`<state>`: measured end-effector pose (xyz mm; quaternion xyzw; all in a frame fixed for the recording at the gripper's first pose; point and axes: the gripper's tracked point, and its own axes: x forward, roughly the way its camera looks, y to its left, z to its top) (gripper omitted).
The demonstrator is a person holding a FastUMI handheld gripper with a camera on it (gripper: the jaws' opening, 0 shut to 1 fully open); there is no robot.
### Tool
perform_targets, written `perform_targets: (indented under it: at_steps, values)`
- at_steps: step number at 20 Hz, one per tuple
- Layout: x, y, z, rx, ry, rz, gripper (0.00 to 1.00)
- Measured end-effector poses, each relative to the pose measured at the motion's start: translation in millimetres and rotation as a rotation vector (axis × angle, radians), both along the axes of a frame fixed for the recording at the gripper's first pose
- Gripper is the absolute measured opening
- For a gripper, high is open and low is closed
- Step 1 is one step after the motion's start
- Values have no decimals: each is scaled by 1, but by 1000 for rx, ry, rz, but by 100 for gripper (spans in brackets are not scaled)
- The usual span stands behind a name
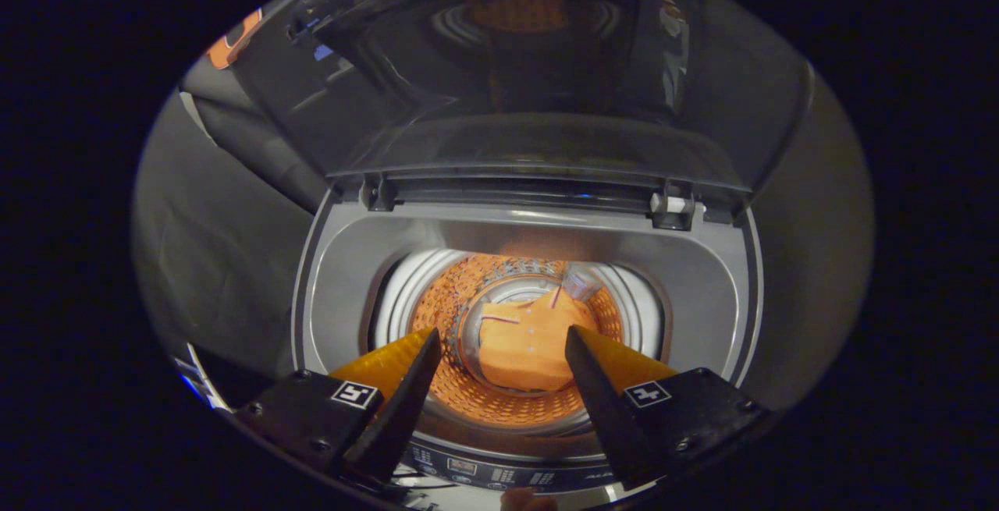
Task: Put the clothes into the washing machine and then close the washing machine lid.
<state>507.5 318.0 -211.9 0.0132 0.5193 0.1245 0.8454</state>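
The gripper (499, 343) has two black wedge-shaped fingers (398, 409) backed with amber-yellow textured pads. Each finger sits in a black block fixed with small screws, and each block carries a square white-and-black marker on top. The fingers stand apart.

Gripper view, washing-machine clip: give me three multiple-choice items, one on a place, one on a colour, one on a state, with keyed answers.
1. Where is the garment?
A. On the raised lid
B. At the bottom of the drum
C. Between the fingers

2. What colour is the garment?
A. Orange
B. Blue
C. White

3. How does the lid stand?
A. Shut
B. Removed
C. Raised open

Answers:
1 B: the garment lies in the drum, beyond the gripper, whose fingers are spread and hold nothing.
2 A: its cloth is orange.
3 C: the lid stands up behind the opening on its hinges.
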Motion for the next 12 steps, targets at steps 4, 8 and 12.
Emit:
perform_targets:
  at_steps: [4,8,12]
  values:
    - [-2,-4,3,-12,-5,1,100]
    - [-4,-9,10,-32,-17,5,99]
    - [-5,-12,28,-48,-31,9,100]
